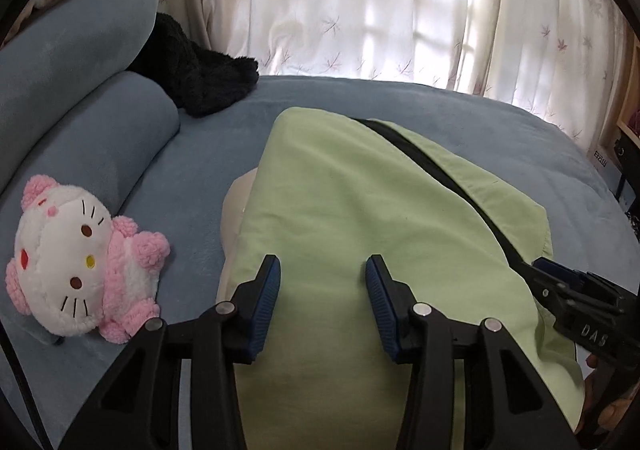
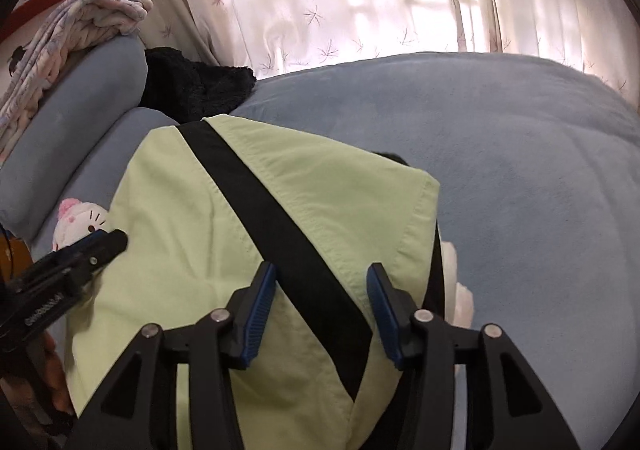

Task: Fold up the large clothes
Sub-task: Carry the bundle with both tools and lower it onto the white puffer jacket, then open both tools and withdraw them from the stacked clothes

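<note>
Both tongs stand with their blue ribbed pads apart and nothing clamped between them: the left gripper [image 1: 323, 270] hovers over the plain part of the cloth, the right gripper [image 2: 322, 278] over the stripe.

Going from left to right in the left wrist view: a pink and white plush cat toy [image 1: 76, 254] lies at the lower left on the blue fleece bed cover [image 1: 200, 170], a black fuzzy garment [image 1: 200, 70] sits at the upper left, and the light green cotton garment with a black diagonal stripe [image 1: 360, 202] fills the centre and lower middle. It looks already folded at least once (a cream layer [image 1: 232, 210] shows under its left edge). The right gripper enters at the lower right of this view.

To do the next fold well, I judge that each tong should go to one near corner of the green garment and pinch all layers together, not only the top one. Both hands should then lift and carry the edge evenly toward the far end, so the fold line stays straight. Pads should close on the hem, where the cloth is thicker and slips less. Keep the toy clear of the moving cloth.
</note>
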Demonstrator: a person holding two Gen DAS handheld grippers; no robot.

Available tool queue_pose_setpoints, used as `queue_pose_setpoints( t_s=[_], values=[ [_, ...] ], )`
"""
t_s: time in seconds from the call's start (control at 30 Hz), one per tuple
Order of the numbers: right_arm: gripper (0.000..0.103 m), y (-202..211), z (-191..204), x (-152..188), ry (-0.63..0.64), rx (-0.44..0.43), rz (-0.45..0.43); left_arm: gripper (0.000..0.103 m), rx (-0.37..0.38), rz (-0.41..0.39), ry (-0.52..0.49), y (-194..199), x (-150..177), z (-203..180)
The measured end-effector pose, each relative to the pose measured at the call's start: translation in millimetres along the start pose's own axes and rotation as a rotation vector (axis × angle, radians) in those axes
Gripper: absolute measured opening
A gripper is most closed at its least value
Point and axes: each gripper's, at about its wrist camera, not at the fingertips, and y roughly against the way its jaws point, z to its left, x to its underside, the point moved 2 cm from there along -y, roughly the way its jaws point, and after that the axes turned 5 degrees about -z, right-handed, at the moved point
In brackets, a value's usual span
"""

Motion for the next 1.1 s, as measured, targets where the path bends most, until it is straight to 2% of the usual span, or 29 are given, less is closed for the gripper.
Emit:
queue_pose_setpoints(
  t_s=[0.17, 0.63, 0.77, 0.87, 1.0, 1.1],
  values=[
    [0.049, -10, 12, 10, 0.056, 0.043, -0.016, 0.044, -0.017, 0.009, -0.013, 1, 7, -3],
    [0.049, -9, 19, 25, 0.114, 0.082, -0.033, 0.044, 0.010, -0.011, 0.018, -1, 23, 6],
    [0.050, 13, 17, 19, 0.135, 0.064, 0.000, 0.044, 0.048, -0.038, 0.047, 23, 21, 12],
    [0.050, 50, 10, 21, 0.135, 0.028, -0.047, 0.044, 0.100, -0.065, 0.066, 54, 27, 19],
    [0.052, 95, 0, 41, 0.128, -0.026, -0.074, 0.044, 0.121, -0.047, 0.006, 83, 50, 16],
    [0.053, 114, -3, 60, 0.130, -0.043, -0.058, 0.044, 0.090, -0.018, -0.049, 89, 68, 10]
  ],
)
